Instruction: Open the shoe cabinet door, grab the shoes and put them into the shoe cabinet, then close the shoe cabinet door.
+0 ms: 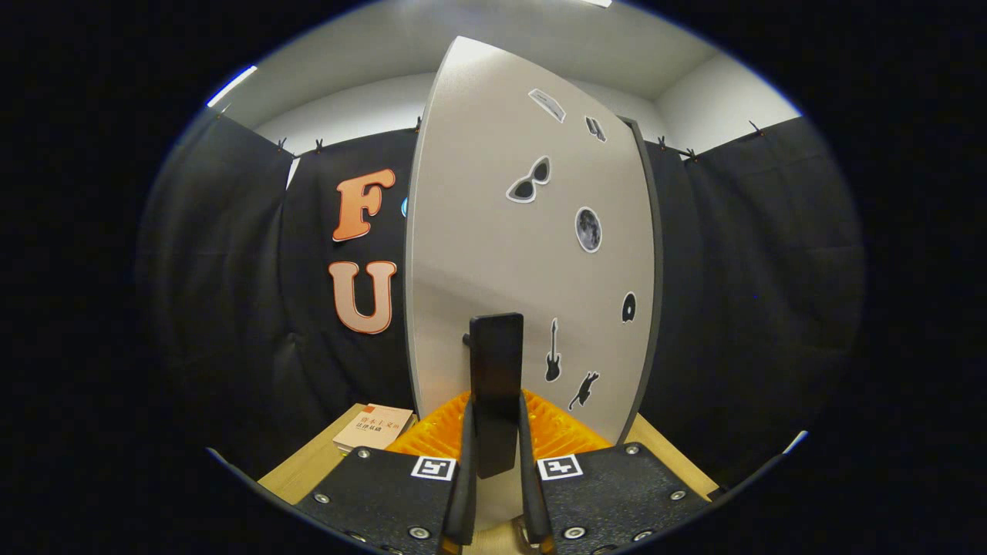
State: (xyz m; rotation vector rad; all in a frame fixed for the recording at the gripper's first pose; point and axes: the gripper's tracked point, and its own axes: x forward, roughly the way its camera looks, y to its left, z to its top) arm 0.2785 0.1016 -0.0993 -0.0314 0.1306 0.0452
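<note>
The shoe cabinet door (509, 254) is a tall light grey panel with several stickers, standing straight ahead of me. Its dark upright handle (496, 385) sits low on the panel. My gripper (495, 451) is shut on that handle, one finger pressing each side of it. The door is swung at an angle, its left edge nearer to me. The cabinet's inside and the shoes are hidden behind the panel.
A book (373, 428) lies on the wooden surface (304, 470) to the left of the fingers. Black cloth walls close the booth on the left, back and right.
</note>
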